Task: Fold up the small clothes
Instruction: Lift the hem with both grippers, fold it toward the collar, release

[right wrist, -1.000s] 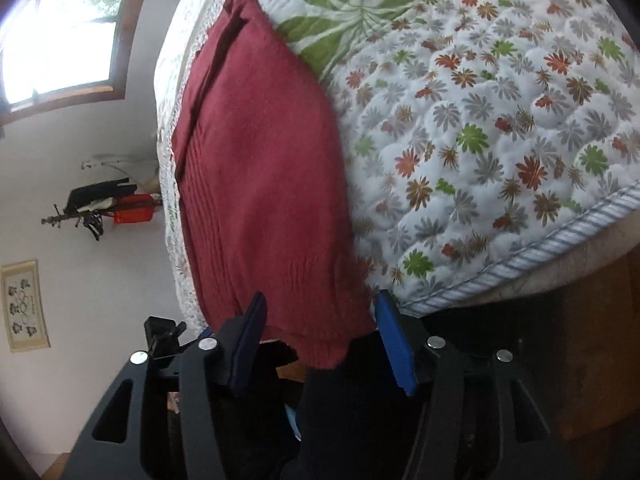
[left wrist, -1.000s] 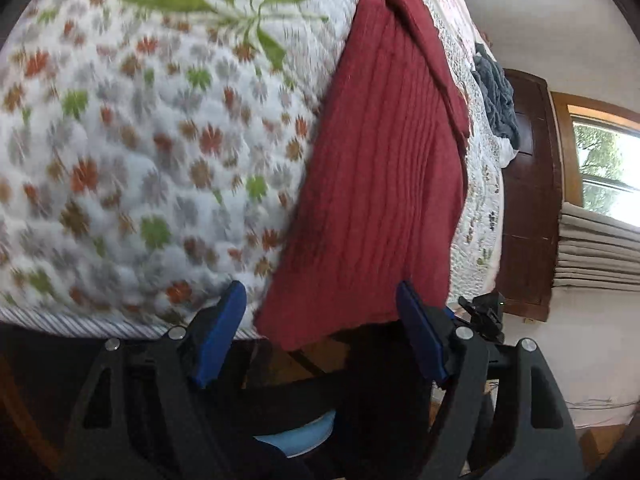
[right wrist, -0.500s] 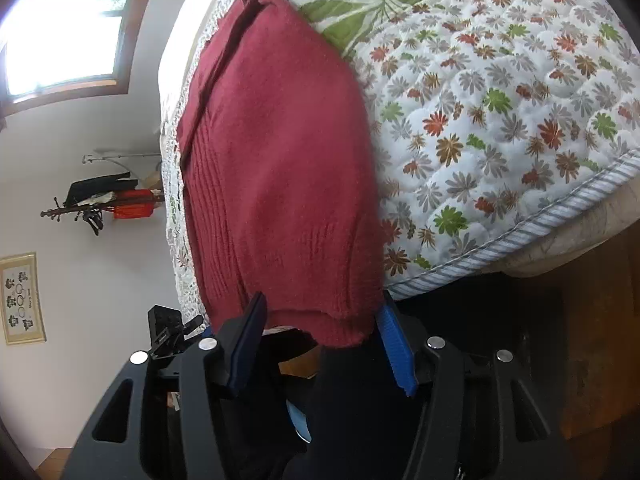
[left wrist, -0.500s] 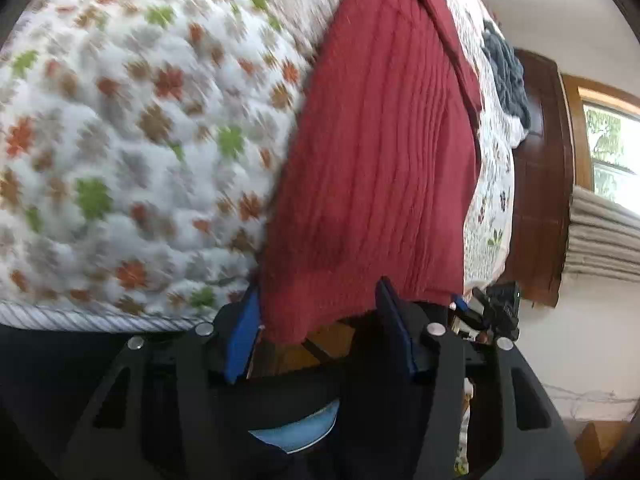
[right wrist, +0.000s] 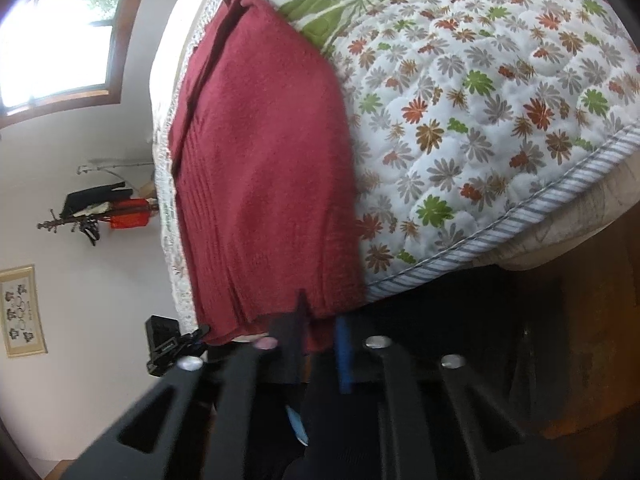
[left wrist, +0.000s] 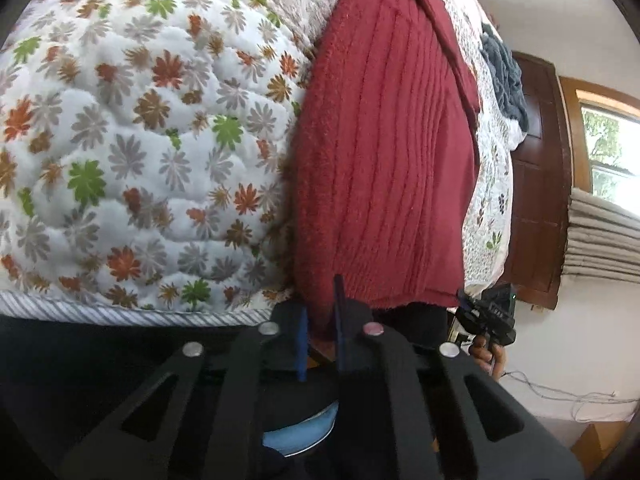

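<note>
Pinching the red knit garment (left wrist: pixel 384 152)'s hem, the left tool (left wrist: pixel 320 324) and right tool (right wrist: pixel 320 326) risk uneven lifting, skewing the fold.

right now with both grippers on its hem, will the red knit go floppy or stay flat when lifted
Probably floppy: the red knit drapes over the quilt edge and follows its curve. Its thick ribbing suggests some weight, so the middle would likely sag between the left gripper and right gripper.

Sweater (left wrist: pixel 384 168) dark red, ribbed knit. Quilt (left wrist: pixel 132 152) white with orange, green, grey-brown flower print, large green leaf motif, grey-striped edge binding. Gripper pads (right wrist: pixel 343 350) blue on black frames; far garment (left wrist: pixel 502 76) grey-blue.
</note>
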Tool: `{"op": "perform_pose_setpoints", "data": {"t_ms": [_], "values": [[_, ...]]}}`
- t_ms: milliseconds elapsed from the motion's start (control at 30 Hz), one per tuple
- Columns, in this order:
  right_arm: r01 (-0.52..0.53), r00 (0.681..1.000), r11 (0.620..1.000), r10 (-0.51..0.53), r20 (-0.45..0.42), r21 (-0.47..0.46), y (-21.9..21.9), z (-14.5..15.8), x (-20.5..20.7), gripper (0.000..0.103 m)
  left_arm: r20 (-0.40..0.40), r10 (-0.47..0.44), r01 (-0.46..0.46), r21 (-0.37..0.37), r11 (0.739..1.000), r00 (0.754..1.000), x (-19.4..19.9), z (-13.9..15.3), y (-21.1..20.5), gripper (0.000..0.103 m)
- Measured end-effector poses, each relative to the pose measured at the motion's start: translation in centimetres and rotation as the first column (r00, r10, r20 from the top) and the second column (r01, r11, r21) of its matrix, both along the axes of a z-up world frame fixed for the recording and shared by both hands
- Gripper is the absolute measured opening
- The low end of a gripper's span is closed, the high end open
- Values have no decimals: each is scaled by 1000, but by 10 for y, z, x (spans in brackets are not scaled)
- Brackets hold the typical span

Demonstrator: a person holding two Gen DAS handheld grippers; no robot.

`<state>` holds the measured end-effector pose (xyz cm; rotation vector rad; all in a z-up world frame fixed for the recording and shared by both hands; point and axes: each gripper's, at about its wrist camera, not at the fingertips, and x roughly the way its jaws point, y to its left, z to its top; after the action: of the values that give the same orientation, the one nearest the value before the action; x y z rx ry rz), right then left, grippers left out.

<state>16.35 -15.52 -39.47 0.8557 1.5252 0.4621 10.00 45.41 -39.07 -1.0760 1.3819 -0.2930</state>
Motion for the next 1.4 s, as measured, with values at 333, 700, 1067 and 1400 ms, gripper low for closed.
{"op": "perform_pose_setpoints", "data": {"t_ms": [333, 700, 1067, 1400], "values": [[61, 994, 996, -66, 88, 62, -11, 30, -4, 6, 84, 93, -88, -64, 994, 992, -16, 31, 18, 5], [86, 979, 983, -114, 168, 161, -10, 76, 20, 5, 183, 176, -154, -128, 980, 967, -7, 83, 40, 4], [59, 965, 980, -105, 241, 190, 9, 122, 81, 5, 232, 204, -167, -169, 971, 951, 37, 115, 56, 1], [49, 962, 985, -91, 259, 163, 31, 132, 162, 5, 230, 275, -226, -217, 950, 934, 107, 118, 76, 1]]}}
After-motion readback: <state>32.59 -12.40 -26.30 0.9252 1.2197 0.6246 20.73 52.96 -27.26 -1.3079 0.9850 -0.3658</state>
